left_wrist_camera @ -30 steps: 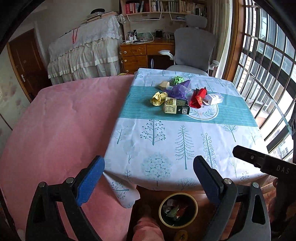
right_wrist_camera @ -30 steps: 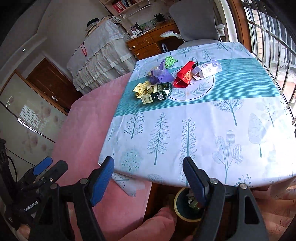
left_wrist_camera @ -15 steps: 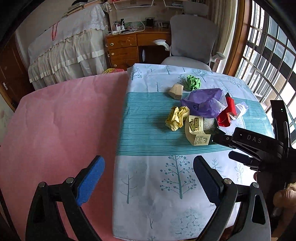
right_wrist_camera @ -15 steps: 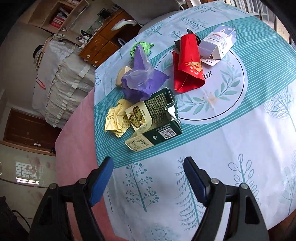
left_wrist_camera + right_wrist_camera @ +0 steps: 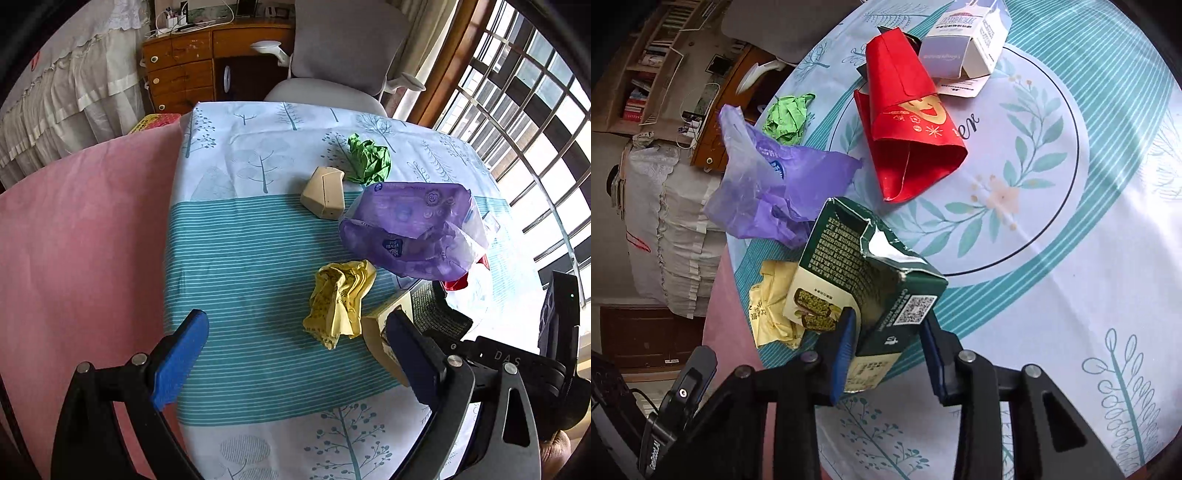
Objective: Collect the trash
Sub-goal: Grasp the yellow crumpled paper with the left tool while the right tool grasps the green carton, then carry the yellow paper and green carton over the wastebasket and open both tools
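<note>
Right wrist: torn-open dark green carton [image 5: 864, 280].

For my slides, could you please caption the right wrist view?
Right gripper closes on a torn green snack box among trash.

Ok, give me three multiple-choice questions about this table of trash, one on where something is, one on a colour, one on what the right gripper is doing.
1. Where is the yellow crumpled paper?
A. beside the green carton
B. on the chair
C. inside the white carton

2. What colour is the plastic bag?
A. black
B. purple
C. orange

3. The right gripper is:
A. wide open over bare cloth
B. shut on nothing
C. closing around the green carton

Answers: 1 A, the paper lies next to it. 2 B, it is translucent purple. 3 C, its jaws flank the carton's end.
</note>
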The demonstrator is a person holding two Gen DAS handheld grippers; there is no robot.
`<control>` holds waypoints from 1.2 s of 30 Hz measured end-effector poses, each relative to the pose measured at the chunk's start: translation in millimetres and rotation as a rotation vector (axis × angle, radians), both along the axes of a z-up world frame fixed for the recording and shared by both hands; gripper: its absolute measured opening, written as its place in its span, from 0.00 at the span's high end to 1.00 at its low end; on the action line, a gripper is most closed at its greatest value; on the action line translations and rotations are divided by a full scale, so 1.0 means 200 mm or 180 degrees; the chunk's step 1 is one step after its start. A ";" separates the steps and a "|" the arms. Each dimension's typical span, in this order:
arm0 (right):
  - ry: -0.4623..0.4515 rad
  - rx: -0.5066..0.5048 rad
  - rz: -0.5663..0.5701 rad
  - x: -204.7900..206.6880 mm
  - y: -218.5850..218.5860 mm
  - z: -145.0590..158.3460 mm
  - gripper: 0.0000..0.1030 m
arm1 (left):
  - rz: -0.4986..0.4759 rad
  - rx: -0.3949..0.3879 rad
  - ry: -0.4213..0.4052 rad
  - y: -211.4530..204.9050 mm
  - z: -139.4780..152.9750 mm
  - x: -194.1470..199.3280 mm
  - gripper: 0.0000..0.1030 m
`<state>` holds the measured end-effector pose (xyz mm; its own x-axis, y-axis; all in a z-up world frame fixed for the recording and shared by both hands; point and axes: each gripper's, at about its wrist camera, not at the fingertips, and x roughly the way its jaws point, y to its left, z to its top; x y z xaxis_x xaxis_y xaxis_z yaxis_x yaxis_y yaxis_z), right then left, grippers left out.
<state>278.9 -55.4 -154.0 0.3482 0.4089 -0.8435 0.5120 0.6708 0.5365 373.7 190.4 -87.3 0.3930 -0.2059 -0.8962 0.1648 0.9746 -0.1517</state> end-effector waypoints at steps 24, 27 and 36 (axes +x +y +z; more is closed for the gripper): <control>-0.0158 -0.0285 0.0346 -0.22 -0.31 0.24 0.75 | -0.0098 -0.0239 0.0334 -0.23 -0.11 -0.10 0.84; -0.0298 -0.0239 0.0514 -0.26 -0.33 0.29 0.75 | -0.0013 -0.0324 0.0265 -0.23 0.01 -0.28 0.84; -0.0652 -0.0082 0.1185 -0.58 -0.48 0.42 0.75 | 0.0440 -0.0357 -0.0031 -0.40 0.27 -1.01 0.84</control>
